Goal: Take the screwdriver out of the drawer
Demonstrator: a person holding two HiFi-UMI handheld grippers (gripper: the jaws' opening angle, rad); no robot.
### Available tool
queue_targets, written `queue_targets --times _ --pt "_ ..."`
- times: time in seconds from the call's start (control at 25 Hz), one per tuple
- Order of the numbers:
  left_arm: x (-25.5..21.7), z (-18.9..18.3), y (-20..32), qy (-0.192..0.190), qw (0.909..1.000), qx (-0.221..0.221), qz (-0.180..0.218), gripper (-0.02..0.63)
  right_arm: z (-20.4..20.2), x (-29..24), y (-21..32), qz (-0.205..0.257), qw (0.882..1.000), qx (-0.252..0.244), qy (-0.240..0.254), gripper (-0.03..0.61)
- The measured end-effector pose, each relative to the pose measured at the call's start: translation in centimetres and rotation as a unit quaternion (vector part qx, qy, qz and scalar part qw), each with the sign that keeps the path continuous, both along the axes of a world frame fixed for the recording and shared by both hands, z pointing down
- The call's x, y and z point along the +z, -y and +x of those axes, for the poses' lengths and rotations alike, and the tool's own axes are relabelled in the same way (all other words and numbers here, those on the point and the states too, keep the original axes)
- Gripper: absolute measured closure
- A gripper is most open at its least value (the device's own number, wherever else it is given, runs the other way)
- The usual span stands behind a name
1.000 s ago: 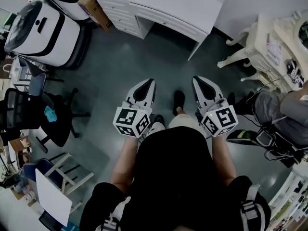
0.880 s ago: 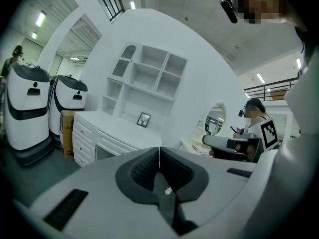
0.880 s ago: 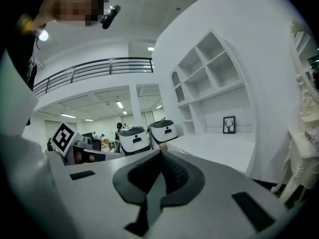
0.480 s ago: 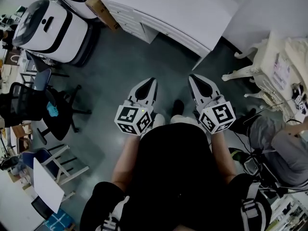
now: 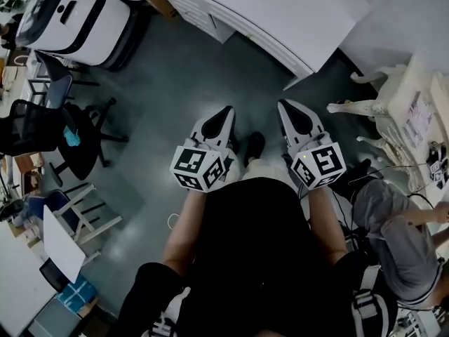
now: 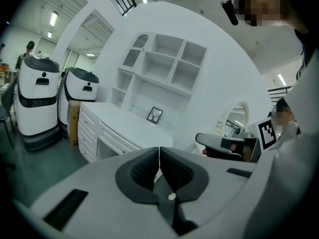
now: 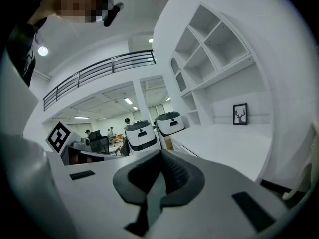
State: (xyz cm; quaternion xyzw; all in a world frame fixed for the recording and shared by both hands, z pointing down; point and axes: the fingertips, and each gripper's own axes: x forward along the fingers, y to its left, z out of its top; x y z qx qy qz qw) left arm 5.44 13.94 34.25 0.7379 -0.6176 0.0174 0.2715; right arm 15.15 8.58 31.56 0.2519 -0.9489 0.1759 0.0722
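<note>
Nearer now to the long white desk [image 5: 280, 12] at 12 o'clock in the head view. A second ago it was set up at the frame's top edge, well ahead of both tools. Now it is spread wider and lower, with its front corner just ahead of the right-hand tool. Also slid toward 10 o'clock, and partly out of frame: the rounded white service robot with a black band [image 5: 70, 12].

Carried forward side by side over the dark grey floor [image 5: 168, 83], in the same pose as before: the left gripper [image 5: 226, 112] and the right gripper [image 5: 284, 106], each white-shelled with a black-and-white marker cube, both aimed at 12 o'clock. Fingers pressed together on both, tip against tip, with nothing between them in either gripper view.

No sight of the screwdriver in any view. Judged to lie inside one of the shut white drawers [image 6: 88, 132], stacked at the desk's left end, at 9 o'clock in the left gripper view.

For the task, judged as approach only: desk not yet within reach, no drawer touched or pulled, nothing taken out. Left to do, by this reading: close the last gap, part one pair of fingers for a drawer front or knob, draw it open, then look for the tool inside. Which drawer to try cannot be told from here.
</note>
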Motion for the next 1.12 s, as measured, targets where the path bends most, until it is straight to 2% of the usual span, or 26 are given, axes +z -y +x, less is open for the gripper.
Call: queue_targets --times 0.28,0.6,0.84,1.12 --pt "2.0 -2.5 2.5 -0.005 0.9998 -0.006 -0.018 0.589 -3.5 1.8 2.1 -0.015 1.0 -0.021 -0.017 0.561" --pt "3.8 -7.0 7.9 0.004 0.9995 -0.001 -0.032 0.589 -7.7 1.8 6.5 -0.004 0.999 -0.014 -0.048 0.561" --pt "5.0 -10.8 13.2 0.015 0.9989 0.032 -0.032 0.589 -11.3 1.0 10.2 -0.005 0.999 0.008 -0.053 0.561" --pt "8.2 -12.8 18.2 0.013 0.9962 0.077 -0.037 0.589 -13.3 2.5 13.2 -0.013 0.996 0.051 -0.066 0.561"
